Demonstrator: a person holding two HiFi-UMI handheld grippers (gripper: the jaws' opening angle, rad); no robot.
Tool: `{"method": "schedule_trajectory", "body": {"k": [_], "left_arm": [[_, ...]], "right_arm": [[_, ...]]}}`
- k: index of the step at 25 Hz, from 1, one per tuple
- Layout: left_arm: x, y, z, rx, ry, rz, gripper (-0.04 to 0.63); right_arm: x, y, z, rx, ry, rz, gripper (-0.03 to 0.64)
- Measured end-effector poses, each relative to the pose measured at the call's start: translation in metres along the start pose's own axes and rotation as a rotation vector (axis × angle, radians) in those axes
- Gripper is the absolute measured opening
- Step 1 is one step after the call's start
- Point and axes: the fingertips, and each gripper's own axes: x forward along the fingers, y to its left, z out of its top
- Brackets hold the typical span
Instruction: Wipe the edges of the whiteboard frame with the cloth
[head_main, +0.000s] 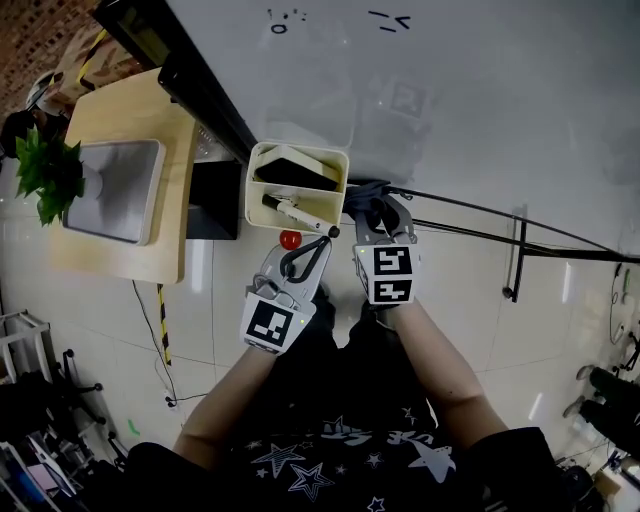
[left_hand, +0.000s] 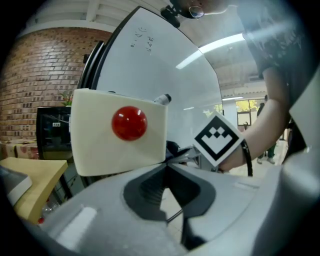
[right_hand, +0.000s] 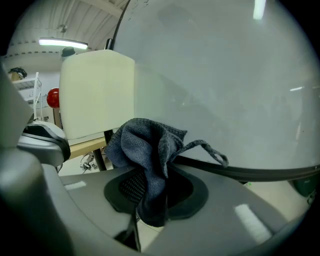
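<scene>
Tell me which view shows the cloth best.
Right gripper view: the cloth fills the centre, pinched in the right tongs. Head view shows only a small dark bunch; left gripper view, at most a sliver.

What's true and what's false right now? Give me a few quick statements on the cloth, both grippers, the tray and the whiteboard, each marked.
1. The right gripper is shut on the grey cloth. True.
2. The left gripper holds a marker. False: its jaws are together with nothing between them; the marker lies in the cream tray.
3. The tray has a red knob on its front. True.
4. The whiteboard is blank. False: a few dark marks show near its far edge in the head view.
</scene>
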Motion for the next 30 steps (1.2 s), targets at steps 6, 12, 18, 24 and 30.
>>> {"method": "schedule_trajectory", "body": {"k": [6,12,18,24,30], "left_arm": [[-0.008,0.004,-0.001,0.002,-0.004,0.007,0.005],[-0.006,-0.005,-0.009,-0.019,0.033,-0.013,0.005],[0.004,-0.056,0.025,-0.008,-0.016,-0.169,0.005],[0.028,-0.084,0.071,0.012,-0.132,-0.263,0.005],[0.043,-0.084,0.119,0.084,-0.19,-0.276,0.005]], "right_arm": [[0.007,0.01,0.003,-0.007,-0.001,-0.002,0.084],[-0.007,-0.002,-0.006,0.014,0.018,-0.019,0.084],[-0.084,-0.018,0.004,0.06,-0.05,0.04,0.084],[-0.148,-0.061,0.061,0.067,-0.232,-0.049,0.084],[-0.18,-0.089,0.088,0.061,-0.309,-0.109,0.078]]}}
